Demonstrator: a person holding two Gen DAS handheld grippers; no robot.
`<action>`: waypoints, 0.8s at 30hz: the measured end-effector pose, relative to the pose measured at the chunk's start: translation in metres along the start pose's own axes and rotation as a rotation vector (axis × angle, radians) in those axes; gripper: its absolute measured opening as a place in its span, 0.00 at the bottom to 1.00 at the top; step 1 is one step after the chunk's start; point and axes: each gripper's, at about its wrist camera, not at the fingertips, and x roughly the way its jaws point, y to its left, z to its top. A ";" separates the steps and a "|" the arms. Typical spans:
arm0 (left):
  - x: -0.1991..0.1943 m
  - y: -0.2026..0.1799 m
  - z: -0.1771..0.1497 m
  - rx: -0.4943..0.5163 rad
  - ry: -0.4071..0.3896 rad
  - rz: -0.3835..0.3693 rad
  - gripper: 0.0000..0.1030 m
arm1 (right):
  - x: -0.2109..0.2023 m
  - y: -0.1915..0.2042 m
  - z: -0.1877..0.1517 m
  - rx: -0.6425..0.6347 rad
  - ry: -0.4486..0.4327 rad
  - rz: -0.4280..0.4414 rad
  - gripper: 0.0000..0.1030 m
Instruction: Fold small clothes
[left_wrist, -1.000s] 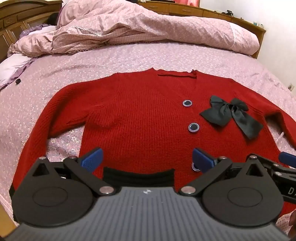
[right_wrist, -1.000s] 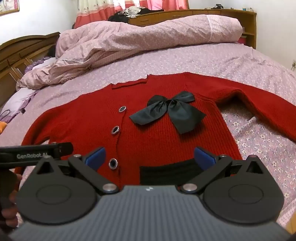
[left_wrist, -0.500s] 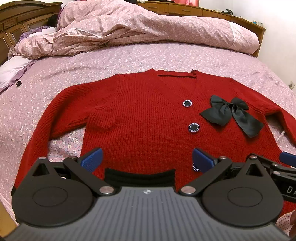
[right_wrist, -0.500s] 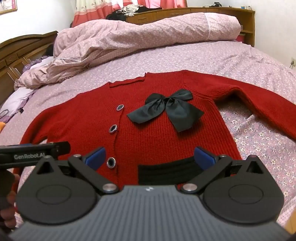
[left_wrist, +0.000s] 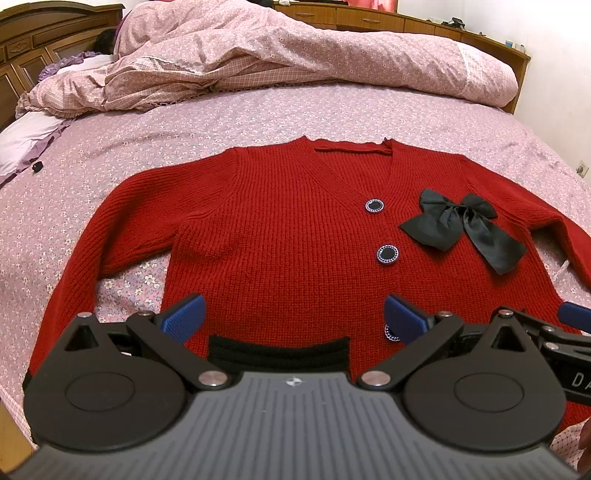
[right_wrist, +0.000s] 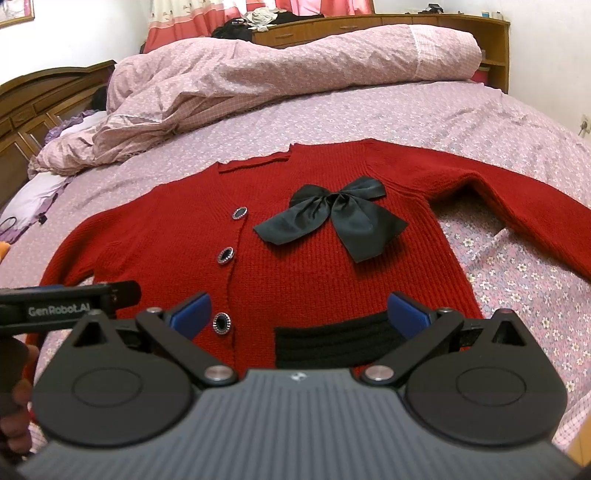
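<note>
Floral pink bed (left_wrist: 258, 125) carries flat red knit cardigan (left_wrist: 288, 236). Left claw (left_wrist: 293, 315) and right claw (right_wrist: 301, 312) both released over hem at 6 o'clock; folding not yet begun; next: grasp hem or sleeve.

A red knitted cardigan (right_wrist: 303, 258) lies flat, front up, across the middle of the frame on a bed with a pink floral sheet (right_wrist: 424, 110). A black satin bow (right_wrist: 332, 218) sits right of its three dark round buttons (right_wrist: 226, 255). The right tool (right_wrist: 301, 314) spreads its blue-padded fingers (right_wrist: 406, 314) wide over the black hem band (right_wrist: 332, 341) at lower centre. A rumpled pink duvet (right_wrist: 258, 74) fills the upper frame.
</note>
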 end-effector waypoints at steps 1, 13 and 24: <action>0.000 0.000 0.000 0.000 0.000 0.000 1.00 | 0.000 0.000 0.000 -0.001 0.000 0.000 1.00; 0.000 0.000 0.000 0.001 0.001 0.000 1.00 | 0.000 0.000 -0.001 0.000 0.003 -0.002 1.00; 0.001 0.001 -0.001 0.000 0.003 0.000 1.00 | 0.002 -0.001 -0.002 0.002 0.009 -0.004 1.00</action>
